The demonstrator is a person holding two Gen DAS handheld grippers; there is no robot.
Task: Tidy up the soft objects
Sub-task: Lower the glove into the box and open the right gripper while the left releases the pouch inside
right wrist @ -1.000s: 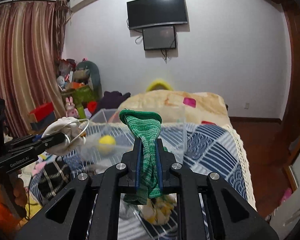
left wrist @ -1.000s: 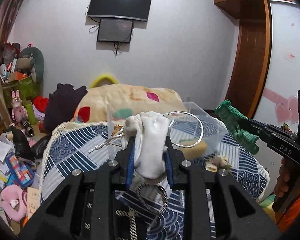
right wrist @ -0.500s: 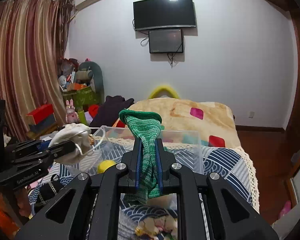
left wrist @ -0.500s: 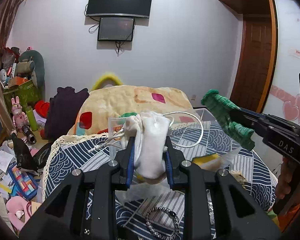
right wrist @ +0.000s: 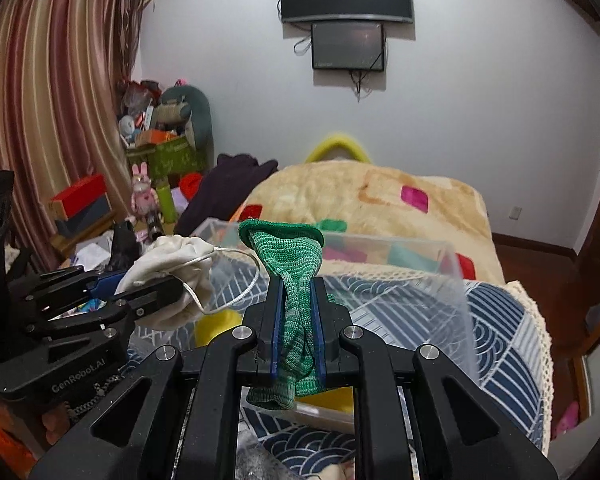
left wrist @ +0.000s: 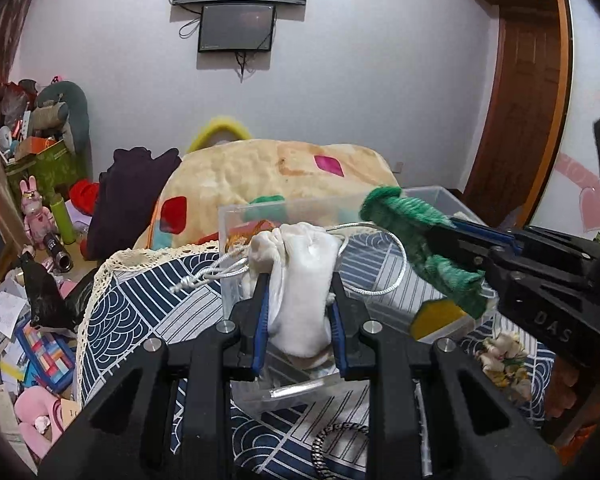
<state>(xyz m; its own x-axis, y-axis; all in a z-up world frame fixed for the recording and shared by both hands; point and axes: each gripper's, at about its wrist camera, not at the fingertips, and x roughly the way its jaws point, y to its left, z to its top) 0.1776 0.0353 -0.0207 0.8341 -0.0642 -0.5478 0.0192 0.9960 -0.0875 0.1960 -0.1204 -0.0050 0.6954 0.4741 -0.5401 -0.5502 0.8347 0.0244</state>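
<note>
My left gripper (left wrist: 299, 280) is shut on a white drawstring pouch (left wrist: 304, 276), whose silver cord (left wrist: 396, 264) loops out to the right. The same pouch (right wrist: 172, 276) shows at the left of the right wrist view. My right gripper (right wrist: 296, 284) is shut on a green knitted sock (right wrist: 296, 272), which comes in from the right in the left wrist view as the green sock (left wrist: 420, 232). Both hang over a clear plastic box (right wrist: 440, 264) on the bed, seen in the left wrist view as the box (left wrist: 236, 216). A yellow ball (right wrist: 216, 326) and a yellow sponge (left wrist: 436, 318) lie inside it.
The blue wave-pattern bedspread (left wrist: 148, 308) has a lace edge. A cream blanket (left wrist: 268, 176) is heaped behind the box. A flowered scrunchie (left wrist: 504, 356) and a dark beaded ring (left wrist: 340, 440) lie on the bed. Toys, boxes and papers (left wrist: 40, 240) crowd the floor at left.
Both grippers have moved forward over the clear box, which now sits closer and lower in both views. The green sock has drawn nearer to the white pouch. Both grips are unchanged.
</note>
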